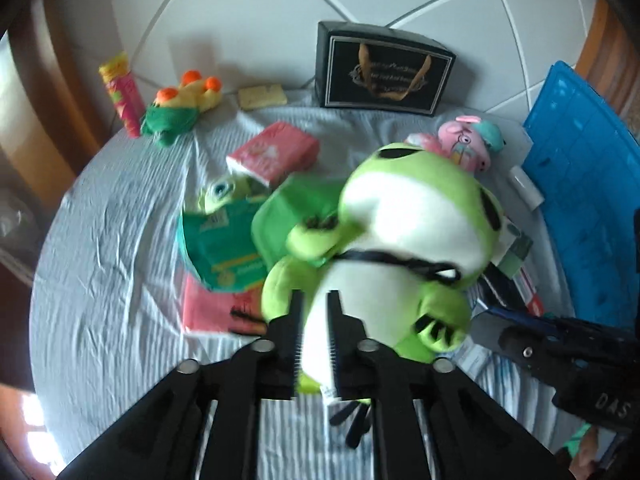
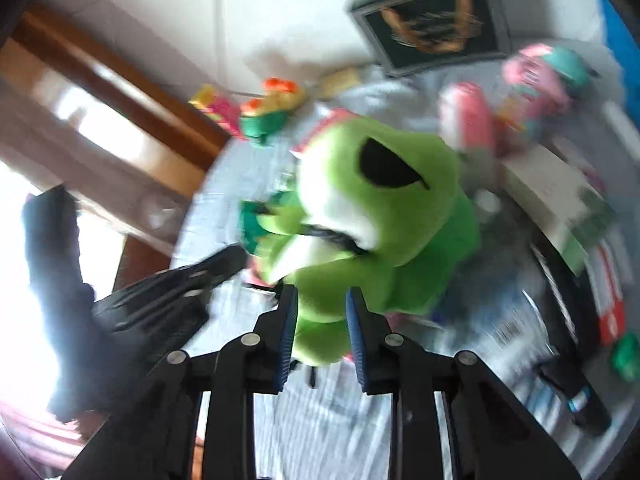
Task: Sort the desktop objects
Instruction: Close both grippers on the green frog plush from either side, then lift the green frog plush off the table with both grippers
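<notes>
The frog plush sits pinched at its lower body in your left gripper and at a leg in your right gripper, lifted mid-frame above the striped cloth. Beneath it lie a green pouch and pink box; a pink plush crowds its head. Its long axis tilts, head toward the upper right.
</notes>
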{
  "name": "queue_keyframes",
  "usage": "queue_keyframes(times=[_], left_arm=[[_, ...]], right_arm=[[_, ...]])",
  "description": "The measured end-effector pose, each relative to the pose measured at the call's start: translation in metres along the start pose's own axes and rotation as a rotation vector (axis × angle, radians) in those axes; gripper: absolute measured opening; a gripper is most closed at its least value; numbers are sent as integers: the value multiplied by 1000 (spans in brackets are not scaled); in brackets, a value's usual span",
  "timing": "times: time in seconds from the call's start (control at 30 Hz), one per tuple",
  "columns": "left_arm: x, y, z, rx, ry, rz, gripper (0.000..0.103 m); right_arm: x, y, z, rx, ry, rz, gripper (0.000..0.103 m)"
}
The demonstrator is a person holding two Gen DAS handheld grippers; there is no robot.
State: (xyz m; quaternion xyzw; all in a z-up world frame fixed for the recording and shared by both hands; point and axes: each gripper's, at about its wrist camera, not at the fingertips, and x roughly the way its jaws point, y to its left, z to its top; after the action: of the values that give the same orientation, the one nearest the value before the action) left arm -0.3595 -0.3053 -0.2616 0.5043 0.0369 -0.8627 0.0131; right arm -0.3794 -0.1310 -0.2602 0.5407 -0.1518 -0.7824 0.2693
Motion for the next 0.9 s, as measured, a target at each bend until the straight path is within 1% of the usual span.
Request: queue_keyframes(times=[0.03, 0.1, 0.13, 0.17, 0.23, 0.3, 0.37, 0.4, 0.47, 0.53, 0.57, 0.6, 0.63, 0.67, 0.7, 0.77, 0.8, 0.83, 0.9], left_arm=[[1, 2, -6, -13, 4, 7, 48], [2, 2, -13, -40, -12, 19, 60], [2, 1, -16, -52, -12, 12, 63], [2, -1, -18, -65, -11, 2, 63], [6, -7, -18, -90, -1, -24, 70], [12, -17, -18, -105, 9, -28, 70], [19, -28, -19, -117, 21, -24, 74], [24, -33, -21, -122, 28, -20, 79], [32, -43, -23, -122, 37, -6, 80], [37, -48, -24, -113, 32, 13, 82], [38, -48, -24, -111, 26, 23, 82], [38, -46, -24, -111, 22, 28, 82], [38, -45, -23, -113, 19, 32, 84], [38, -42, -23, -119, 20, 32, 85], [38, -39, -23, -125, 22, 30, 85], [38, -35, -23, -136, 25, 26, 86], [37, -34, -23, -139, 27, 28, 86], [38, -33, -24, -140, 29, 35, 86], [39, -31, -24, -133, 24, 64, 86]], right_arm=[[0, -4, -6, 12, 0, -24, 25], [-7, -9, -10, 8, -21, -75, 25], [-10, -11, -12, 5, -31, -100, 25], [-13, -14, -14, 3, -42, -126, 25], [-19, -21, -13, 2, -59, -165, 25], [-25, -36, -6, 1, -73, -191, 25], [-31, -49, 0, -3, -82, -205, 25], [-29, -55, 5, -15, -76, -205, 25], [-24, -66, 16, -40, -66, -206, 25], [-17, -71, 25, -73, -56, -225, 33], [-13, -75, 30, -88, -55, -236, 48], [-10, -79, 35, -101, -52, -242, 66], [-5, -82, 41, -110, -45, -229, 74], [1, -85, 47, -122, -36, -212, 78], [8, -86, 54, -139, -21, -182, 78], [20, -86, 63, -158, 0, -160, 79], [27, -86, 68, -167, 11, -148, 82], [33, -86, 72, -177, 21, -137, 84], [47, -85, 78, -169, 62, -103, 86]])
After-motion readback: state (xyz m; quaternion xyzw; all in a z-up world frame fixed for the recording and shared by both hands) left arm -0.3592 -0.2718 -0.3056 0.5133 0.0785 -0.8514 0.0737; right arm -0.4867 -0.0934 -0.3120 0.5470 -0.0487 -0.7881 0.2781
